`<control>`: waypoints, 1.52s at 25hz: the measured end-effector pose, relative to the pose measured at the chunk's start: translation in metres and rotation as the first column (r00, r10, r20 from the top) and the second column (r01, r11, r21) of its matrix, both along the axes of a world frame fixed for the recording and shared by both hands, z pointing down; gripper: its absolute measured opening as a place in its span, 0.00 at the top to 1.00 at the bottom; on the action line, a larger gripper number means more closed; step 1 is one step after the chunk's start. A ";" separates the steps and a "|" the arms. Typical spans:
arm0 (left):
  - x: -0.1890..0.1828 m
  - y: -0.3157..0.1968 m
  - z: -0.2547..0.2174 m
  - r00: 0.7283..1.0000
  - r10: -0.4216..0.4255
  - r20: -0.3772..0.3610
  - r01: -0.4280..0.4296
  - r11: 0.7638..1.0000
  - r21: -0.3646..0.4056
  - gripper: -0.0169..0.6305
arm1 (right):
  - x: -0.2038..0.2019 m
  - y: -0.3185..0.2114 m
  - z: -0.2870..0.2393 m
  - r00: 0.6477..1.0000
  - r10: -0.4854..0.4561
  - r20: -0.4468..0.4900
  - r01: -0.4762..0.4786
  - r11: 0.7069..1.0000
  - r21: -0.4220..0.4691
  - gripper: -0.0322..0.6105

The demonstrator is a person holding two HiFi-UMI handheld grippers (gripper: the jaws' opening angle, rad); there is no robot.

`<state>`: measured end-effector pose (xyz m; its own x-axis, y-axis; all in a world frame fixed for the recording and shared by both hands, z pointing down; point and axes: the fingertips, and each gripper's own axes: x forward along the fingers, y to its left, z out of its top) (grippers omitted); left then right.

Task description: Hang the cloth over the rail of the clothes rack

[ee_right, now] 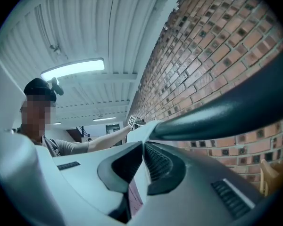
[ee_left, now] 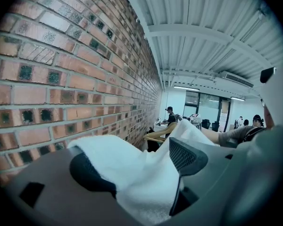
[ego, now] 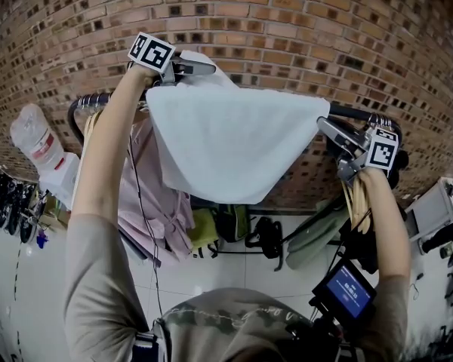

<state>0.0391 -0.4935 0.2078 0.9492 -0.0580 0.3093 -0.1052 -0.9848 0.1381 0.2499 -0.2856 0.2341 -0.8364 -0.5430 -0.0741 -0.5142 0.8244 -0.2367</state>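
A white cloth [ego: 226, 142] hangs draped over the dark rail [ego: 356, 113] of the clothes rack, spread wide in front of the brick wall. My left gripper [ego: 205, 67] is raised above the rail's left part, shut on the cloth's upper left corner. In the left gripper view the cloth [ee_left: 114, 153] bulges up between the two pads of that gripper [ee_left: 140, 165]. My right gripper [ego: 326, 129] sits against the rail at the cloth's right corner. In the right gripper view its jaws [ee_right: 144, 157] are together with a thin cloth edge [ee_right: 139, 132] pinched between them, just under the rail [ee_right: 226, 112].
A pink shirt [ego: 155, 194] hangs on the rail behind the cloth, wooden hangers [ego: 355, 198] and a green garment [ego: 309, 240] to the right. Dark bags [ego: 264, 236] lie on the floor below. A white plastic bag [ego: 34, 138] stands at the left. The brick wall [ego: 287, 21] is close behind.
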 end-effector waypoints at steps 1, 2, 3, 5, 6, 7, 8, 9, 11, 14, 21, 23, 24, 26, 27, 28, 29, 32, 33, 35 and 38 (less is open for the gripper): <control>-0.001 0.000 0.001 1.000 0.000 0.003 0.000 1.000 -0.003 0.37 | 0.000 0.000 0.000 1.000 -0.001 0.000 0.001 1.000 0.000 0.91; -0.001 -0.001 0.001 1.000 -0.003 0.007 0.003 1.000 -0.006 0.37 | 0.001 0.000 -0.001 1.000 0.001 0.000 -0.001 1.000 0.001 0.92; -0.002 -0.002 0.002 1.000 -0.011 0.013 0.011 1.000 -0.010 0.37 | 0.004 0.001 -0.001 1.000 0.006 0.003 -0.006 1.000 0.002 0.92; -0.005 -0.008 0.007 0.999 -0.039 0.035 0.040 0.999 -0.021 0.37 | 0.012 0.002 -0.001 1.000 0.025 0.014 -0.025 1.000 0.006 0.92; -0.007 -0.011 0.009 0.998 -0.052 0.047 0.054 0.998 -0.028 0.37 | 0.017 0.003 -0.003 0.999 0.036 0.021 -0.036 0.999 0.012 0.92; -0.008 -0.013 0.011 0.997 -0.060 0.053 0.062 0.997 -0.036 0.37 | 0.022 0.004 -0.005 0.998 0.046 0.031 -0.047 0.999 0.018 0.92; -0.008 -0.014 0.012 0.997 -0.063 0.054 0.065 0.997 -0.045 0.37 | 0.027 0.005 -0.006 0.998 0.055 0.044 -0.056 0.998 0.020 0.92; -0.008 -0.014 0.012 0.997 -0.062 0.051 0.065 0.997 -0.051 0.37 | 0.033 0.006 -0.009 0.996 0.060 0.060 -0.062 0.998 0.021 0.92; -0.007 -0.015 0.012 0.997 -0.064 0.048 0.066 0.996 -0.055 0.37 | 0.042 0.009 -0.015 0.993 0.067 0.097 -0.069 0.997 0.023 0.92; -0.007 -0.016 0.015 0.996 -0.063 0.064 0.067 0.996 -0.061 0.37 | 0.048 0.012 -0.019 0.991 0.065 0.118 -0.068 0.997 0.024 0.92; -0.019 -0.031 0.025 0.983 -0.143 0.117 0.152 0.986 -0.071 0.37 | 0.042 0.014 -0.020 0.992 0.047 0.115 -0.051 0.998 0.038 0.92; -0.026 -0.039 0.028 0.975 -0.184 0.128 0.193 0.980 -0.057 0.37 | 0.039 0.013 -0.013 0.992 0.041 0.118 -0.044 0.999 0.020 0.92; -0.027 -0.038 0.030 0.973 -0.180 0.141 0.189 0.981 -0.053 0.37 | 0.038 0.012 -0.009 0.992 0.038 0.119 -0.039 0.999 0.006 0.92; -0.025 -0.032 0.038 0.971 -0.150 0.185 0.160 0.986 -0.044 0.37 | 0.036 0.011 -0.007 0.992 0.029 0.121 -0.029 1.000 -0.004 0.92; -0.023 -0.029 0.041 0.968 -0.135 0.210 0.145 0.989 -0.034 0.37 | 0.035 0.011 -0.009 0.992 0.024 0.124 -0.024 1.000 0.003 0.92; -0.020 -0.027 0.043 0.966 -0.124 0.228 0.132 0.991 -0.021 0.37 | 0.034 0.011 -0.013 0.992 0.019 0.125 -0.021 1.000 0.015 0.92; -0.018 -0.026 0.042 0.965 -0.120 0.231 0.124 0.992 -0.003 0.37 | 0.034 0.011 -0.015 0.992 0.017 0.126 -0.020 1.000 0.023 0.92; -0.017 -0.035 0.013 0.979 -0.172 0.106 0.163 0.982 0.091 0.37 | 0.033 0.011 -0.013 0.992 0.016 0.124 -0.018 1.000 0.018 0.92; -0.017 -0.038 0.000 0.981 -0.191 0.042 0.184 0.975 0.122 0.37 | 0.032 0.011 -0.013 0.992 0.014 0.123 -0.017 1.000 0.017 0.92; -0.016 -0.039 -0.019 0.979 -0.197 -0.044 0.201 0.965 0.169 0.37 | 0.030 0.011 -0.012 0.993 0.011 0.119 -0.014 1.000 0.020 0.92; -0.010 -0.035 -0.030 0.981 -0.179 -0.074 0.191 0.959 0.207 0.37 | 0.031 0.009 -0.010 0.992 0.012 0.126 -0.014 1.000 0.011 0.92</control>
<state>0.0294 -0.5281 0.1782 0.9306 -0.2930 0.2195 -0.2864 -0.9561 -0.0618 0.2806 -0.2763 0.2238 -0.8129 -0.5522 -0.1853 -0.4915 0.8210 -0.2903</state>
